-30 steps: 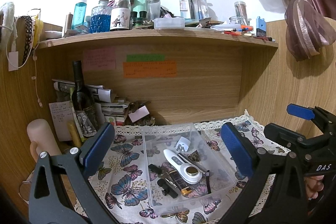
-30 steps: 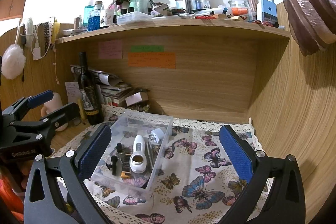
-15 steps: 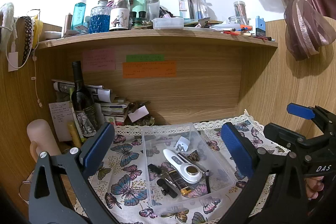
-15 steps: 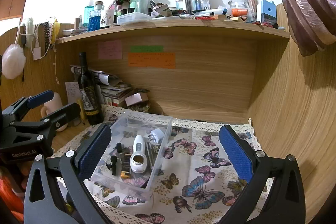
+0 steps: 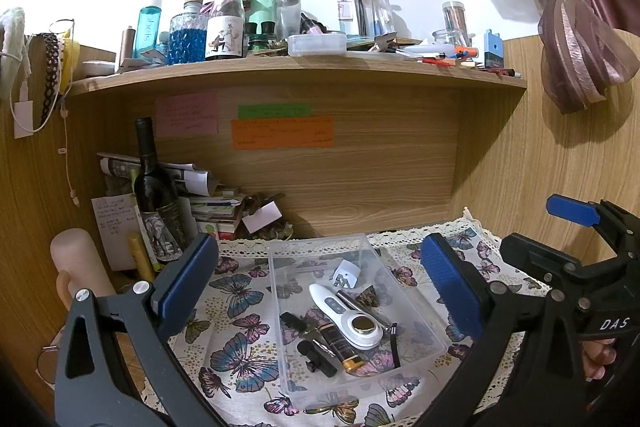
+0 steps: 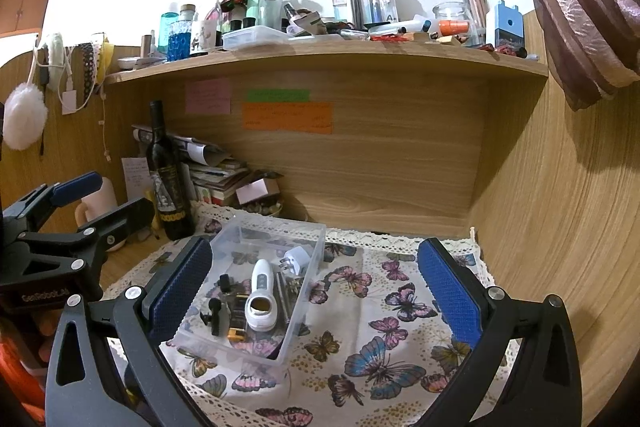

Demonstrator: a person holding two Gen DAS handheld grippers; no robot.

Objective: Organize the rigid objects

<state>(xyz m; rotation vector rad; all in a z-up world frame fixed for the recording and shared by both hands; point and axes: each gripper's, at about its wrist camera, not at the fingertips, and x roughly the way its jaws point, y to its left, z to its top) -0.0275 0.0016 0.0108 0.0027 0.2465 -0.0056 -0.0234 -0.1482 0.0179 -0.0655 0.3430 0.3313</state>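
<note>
Two hand-held grippers hang over a butterfly-print cloth [image 6: 384,327] on a wooden desk, both with jaws spread wide and holding nothing: the left gripper [image 5: 320,283] frames a clear plastic bin [image 5: 416,311], while the right gripper [image 6: 316,291] looks across the bare cloth beside it. In the bin lie a white handheld device [image 5: 352,319], a white plug adapter [image 5: 347,273], a dark gold-capped tube [image 5: 340,345], small black clips [image 5: 316,357] and slim metal tools. All appear light and stiff; the glossy device looks slippery and is probably best pinched across its narrow handle. Behind stand a dark wine bottle [image 5: 154,195] and stacked papers [image 5: 208,199], below a crowded shelf [image 5: 296,67]. Only the right view shows the cloth's empty right half; only the left shows the bin's contents laid out distinctly.
</note>
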